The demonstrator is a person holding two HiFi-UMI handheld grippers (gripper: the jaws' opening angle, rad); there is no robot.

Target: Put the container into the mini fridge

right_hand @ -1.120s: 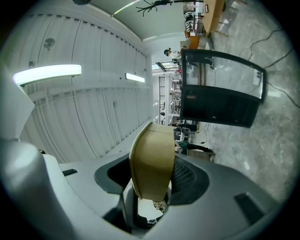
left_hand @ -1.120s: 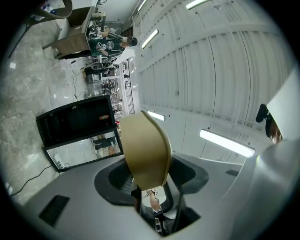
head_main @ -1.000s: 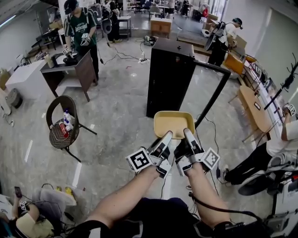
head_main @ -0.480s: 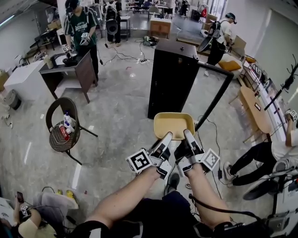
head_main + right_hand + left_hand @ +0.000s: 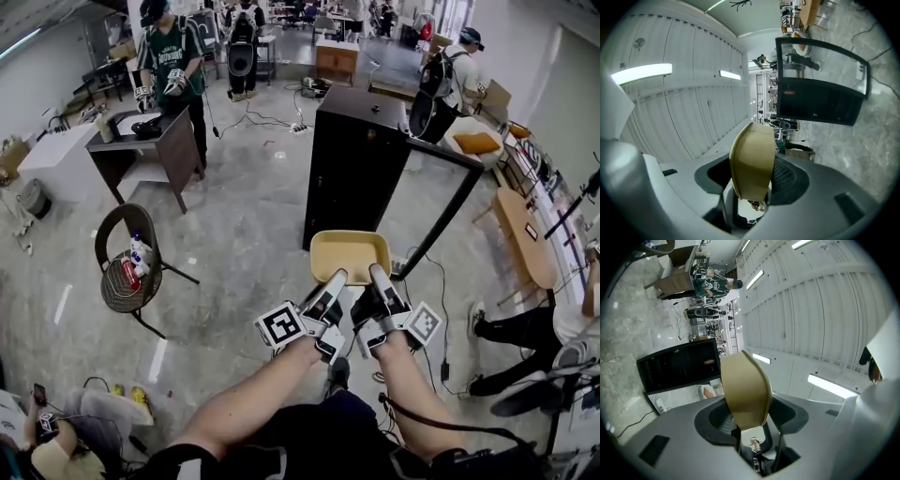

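**Short of the mini fridge: container carried two-handed**

Just in front of the black cabinet, above the floor, the yellow container hangs level. The left gripper and right gripper sit side by side at its near rim. Each gripper's jaws are clenched on that rim wall, probably so the shallow tub cannot tip or swing. The glass door stands swung open, so the way in looks ready. The container is not yet inside.

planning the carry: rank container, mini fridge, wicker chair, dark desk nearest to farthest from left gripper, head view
1. container, clamped in left gripper
2. mini fridge, just ahead
3. wicker chair, to the left
4. dark desk, far upper left
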